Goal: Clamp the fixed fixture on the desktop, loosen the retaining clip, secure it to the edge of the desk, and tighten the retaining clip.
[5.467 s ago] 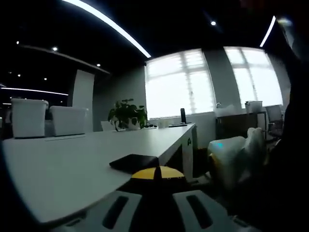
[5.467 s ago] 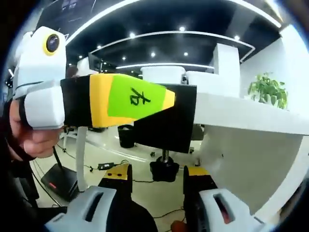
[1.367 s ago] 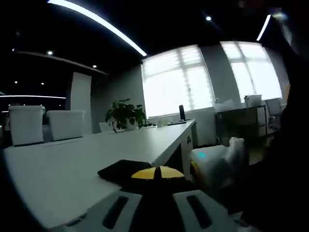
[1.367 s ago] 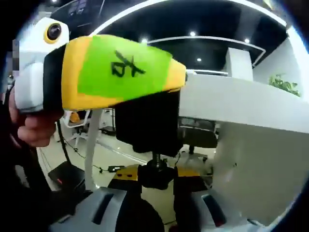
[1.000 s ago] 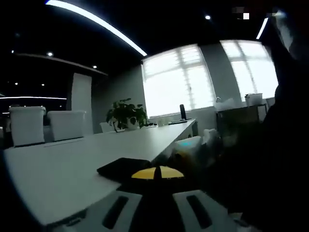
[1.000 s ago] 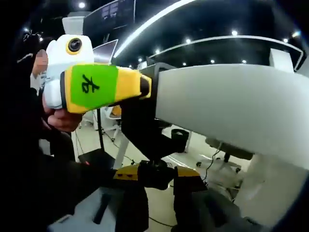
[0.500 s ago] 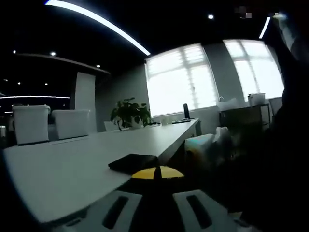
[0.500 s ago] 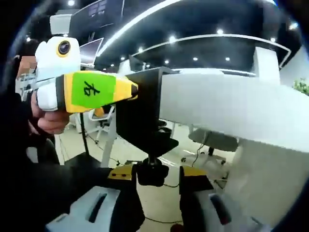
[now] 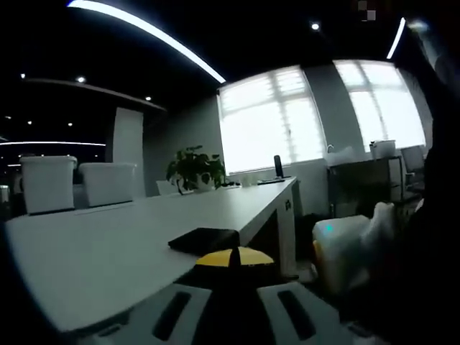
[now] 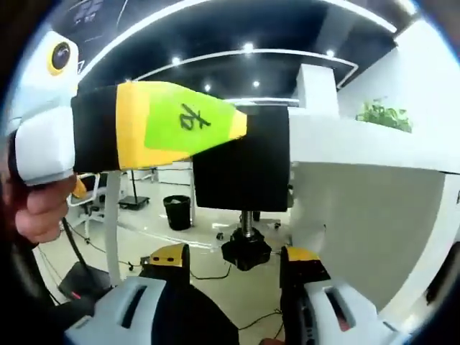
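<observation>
A black clamp fixture (image 10: 241,176) sits over the edge of the white desk (image 10: 359,144). Its screw knob (image 10: 246,253) hangs below the desk edge. My left gripper (image 10: 248,133), yellow with a green label, comes in from the left and is shut on the fixture's upper part. In the left gripper view its yellow tips (image 9: 233,256) are pressed together at the fixture's flat top plate (image 9: 205,239) on the desk (image 9: 108,244). My right gripper (image 10: 233,260) stands open below, one jaw on each side of the knob without touching it. Its white body (image 9: 345,248) shows beside the desk.
A person's hand (image 10: 39,205) holds the left gripper. A potted plant (image 9: 190,169) stands far down the desk. White chairs (image 9: 43,183) line its far side. Under the desk are bare floor, cables and a black bin (image 10: 176,210).
The right gripper's jaws, close against the knob a second ago, now stand wider apart from it. The right view has swung and come closer. The left gripper has kept its hold.
</observation>
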Demonstrator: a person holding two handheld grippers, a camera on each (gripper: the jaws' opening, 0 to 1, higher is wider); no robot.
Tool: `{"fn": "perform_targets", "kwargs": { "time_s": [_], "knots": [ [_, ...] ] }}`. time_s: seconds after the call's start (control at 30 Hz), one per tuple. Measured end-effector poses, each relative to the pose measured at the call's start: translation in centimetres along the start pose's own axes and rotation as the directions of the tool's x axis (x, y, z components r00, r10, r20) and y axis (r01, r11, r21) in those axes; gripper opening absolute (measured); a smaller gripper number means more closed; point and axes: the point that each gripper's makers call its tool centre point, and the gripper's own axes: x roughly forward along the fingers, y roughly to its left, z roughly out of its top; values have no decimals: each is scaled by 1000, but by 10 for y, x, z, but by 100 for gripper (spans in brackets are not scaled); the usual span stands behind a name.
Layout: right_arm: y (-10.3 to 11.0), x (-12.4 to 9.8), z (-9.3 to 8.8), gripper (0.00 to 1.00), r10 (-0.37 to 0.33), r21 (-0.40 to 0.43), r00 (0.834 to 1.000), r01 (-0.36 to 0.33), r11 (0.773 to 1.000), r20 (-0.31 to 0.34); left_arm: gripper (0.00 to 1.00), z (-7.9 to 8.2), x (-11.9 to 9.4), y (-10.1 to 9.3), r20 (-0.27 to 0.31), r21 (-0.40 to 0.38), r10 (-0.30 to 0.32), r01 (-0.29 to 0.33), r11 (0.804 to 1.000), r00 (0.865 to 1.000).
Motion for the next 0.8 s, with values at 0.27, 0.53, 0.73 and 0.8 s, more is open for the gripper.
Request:
{"fn": "perform_targets", "kwargs": {
  "time_s": [0.27,0.53,0.73,0.8],
  "knots": [
    [-5,-2,-5,36,-37,9,999,37,999,-23,1,0,0,0,4,-7,-3,3,1000,1000],
    [-13,0,-4,23,-47,-4,999,47,999,-14,1,0,1,-1,4,0,-2,2,1000,1000],
    [-19,-4,-2,22,-26,-80,1000,26,996,6,1,-1,1,-1,4,5,-5,5,1000,1000],
    [-15,-3,-2,22,-11,-68,1000,11,998,8,1,0,1,-1,5,6,-3,3,1000,1000]
  ]
}}
